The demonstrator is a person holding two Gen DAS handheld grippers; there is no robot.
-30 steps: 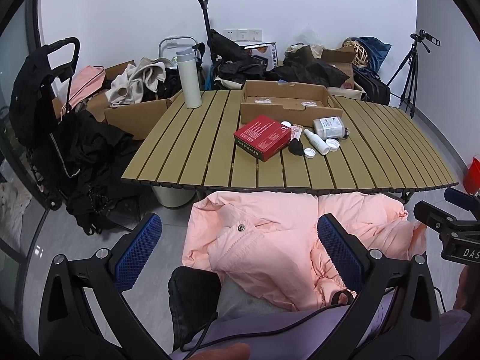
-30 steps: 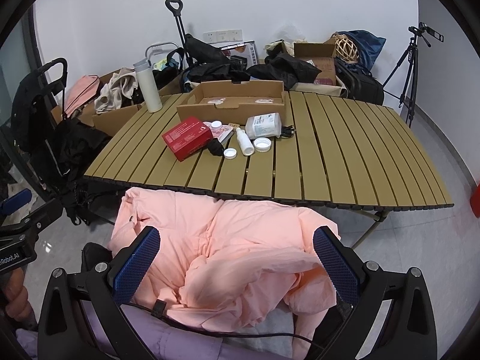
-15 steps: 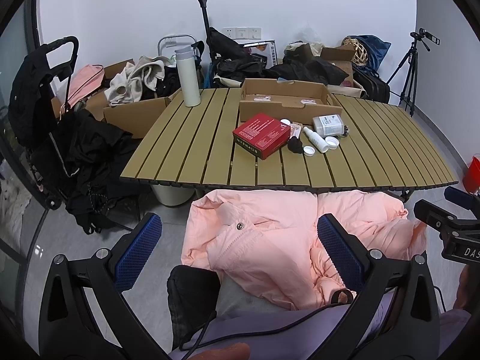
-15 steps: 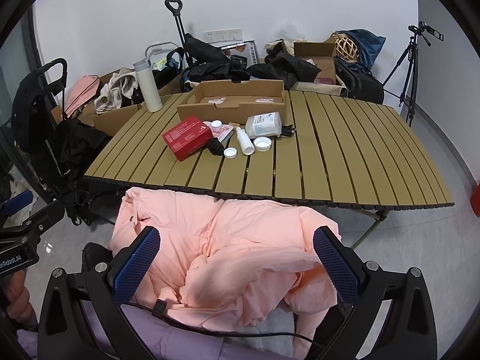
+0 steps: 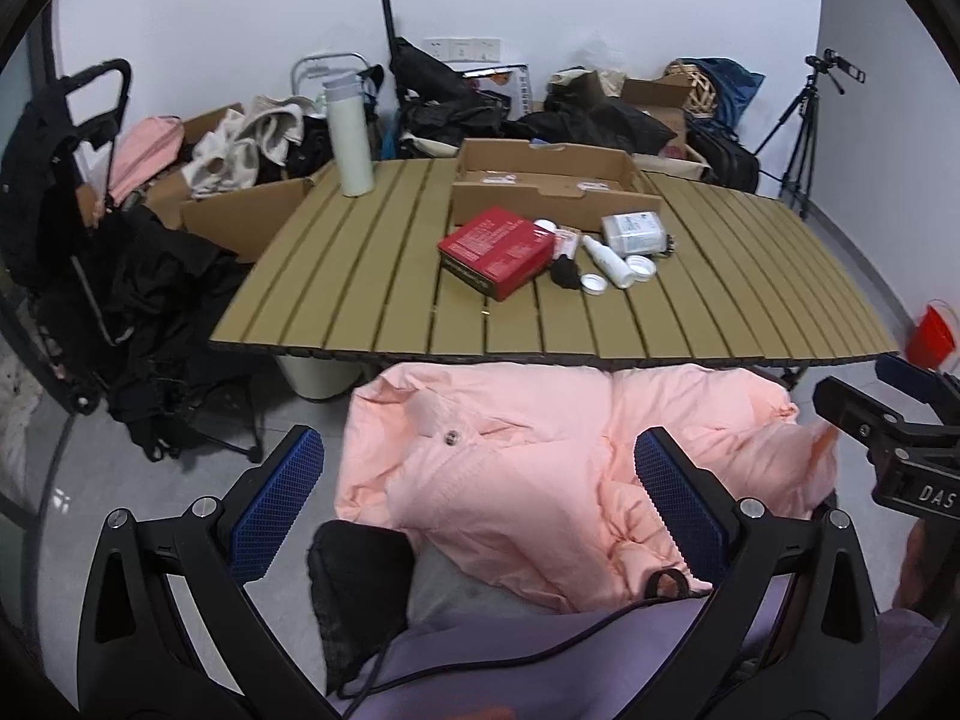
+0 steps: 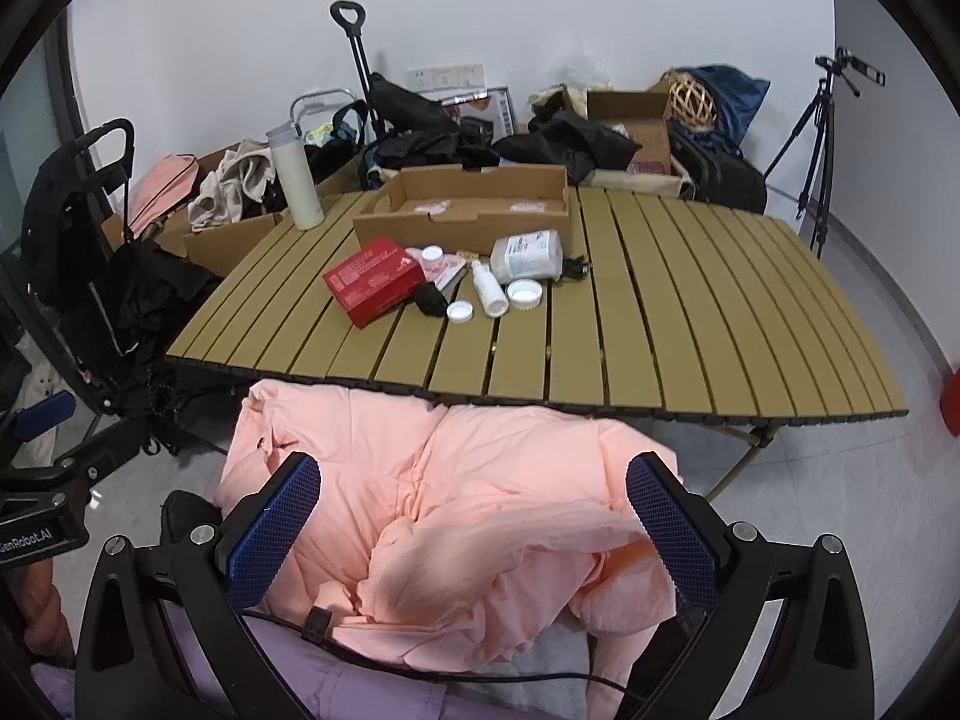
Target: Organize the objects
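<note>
— Well, what is on the bench [image 5: 372, 276]?

— Near its middle, a red box [image 5: 497, 250] lies flat, with a shallow cardboard tray [image 5: 555, 183] behind it. Just right of the box sit a small black item [image 5: 564, 271], a white bottle [image 5: 607, 255] on its side, two loose white caps [image 5: 593, 283] and a clear plastic jar [image 5: 633, 232], also on its side. A tall white flask [image 5: 349, 138] stands upright at the far left corner, well apart from the cluster.

— And the grippers?

— Both hang low in front of the bench, over a pink jacket [image 6: 456, 504] heaped on the person's lap. The left gripper [image 5: 480, 510] has its blue-padded fingers [image 5: 276, 504] spread wide, pinching nothing. The right gripper [image 6: 474, 531] is likewise spread, nothing between its pads. Neither touches anything on the bench.

— What surrounds them?

— Beyond the bench, cardboard boxes [image 6: 630, 120], dark bags and clothes are piled along the white wall. A tripod [image 6: 822, 138] stands at the far right, and a black cart [image 5: 66, 198] draped in dark cloth at the left. A black cable [image 6: 480, 669] runs across the lap, over a lilac garment [image 5: 540, 666].
</note>
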